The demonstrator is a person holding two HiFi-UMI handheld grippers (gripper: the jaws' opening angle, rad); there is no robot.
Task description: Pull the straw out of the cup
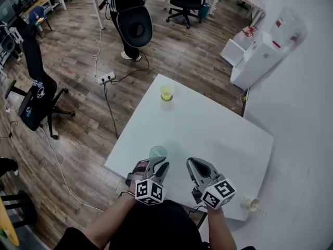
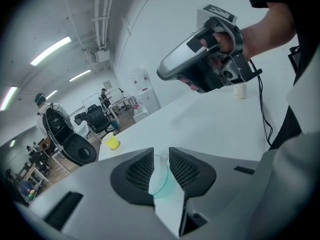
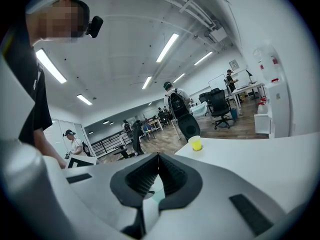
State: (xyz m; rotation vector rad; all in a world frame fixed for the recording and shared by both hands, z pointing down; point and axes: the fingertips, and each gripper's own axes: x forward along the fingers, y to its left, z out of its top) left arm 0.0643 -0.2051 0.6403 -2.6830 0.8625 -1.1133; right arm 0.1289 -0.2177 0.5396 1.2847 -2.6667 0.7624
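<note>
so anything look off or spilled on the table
No spill or damage shows. One thing stands out: the white cup with what looks like a straw sits right at the table edge by the near right corner, beside the right gripper, where a knock could tip it off.

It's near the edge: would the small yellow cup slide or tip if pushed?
The small yellow cup looks light, so it likely slides on the smooth white table. Being squat, it probably won't tip, but it could fall off.
</note>
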